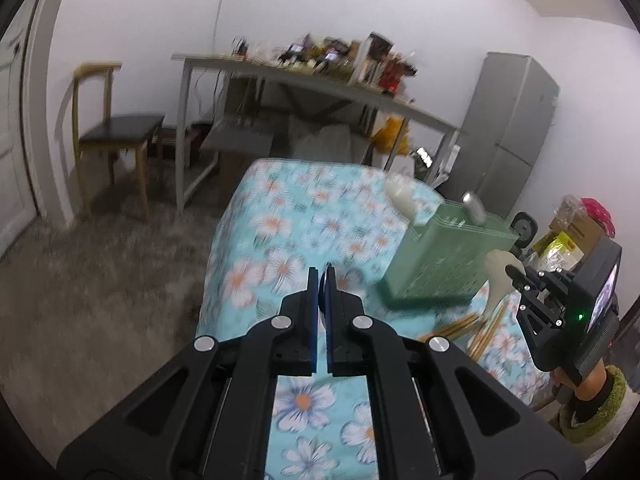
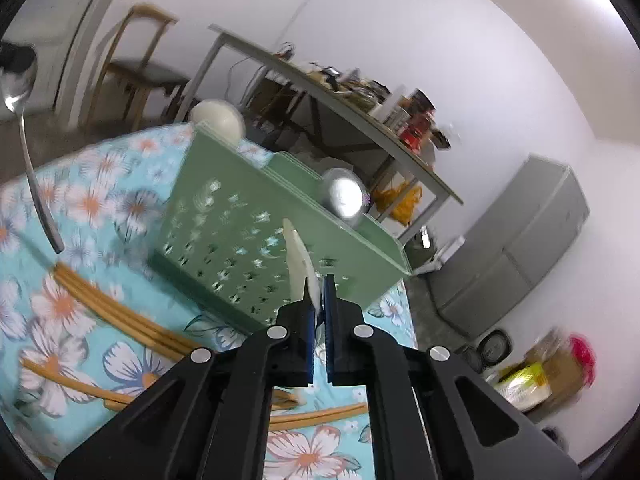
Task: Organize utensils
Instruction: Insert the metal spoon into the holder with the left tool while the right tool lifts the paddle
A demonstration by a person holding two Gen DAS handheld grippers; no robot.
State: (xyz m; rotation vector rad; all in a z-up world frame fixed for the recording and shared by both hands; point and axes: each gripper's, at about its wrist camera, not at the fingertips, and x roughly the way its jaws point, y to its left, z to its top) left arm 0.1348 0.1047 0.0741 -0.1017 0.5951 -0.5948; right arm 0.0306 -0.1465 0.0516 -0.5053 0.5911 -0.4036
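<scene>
Right gripper pinches a white spoon, bowl edge-on just in front of the green basket. Left gripper is pressed together on a thin metal spoon, left of the basket. White ladle and steel ladle stand inside the basket. Chopsticks lie before the basket on the floral cloth.
</scene>
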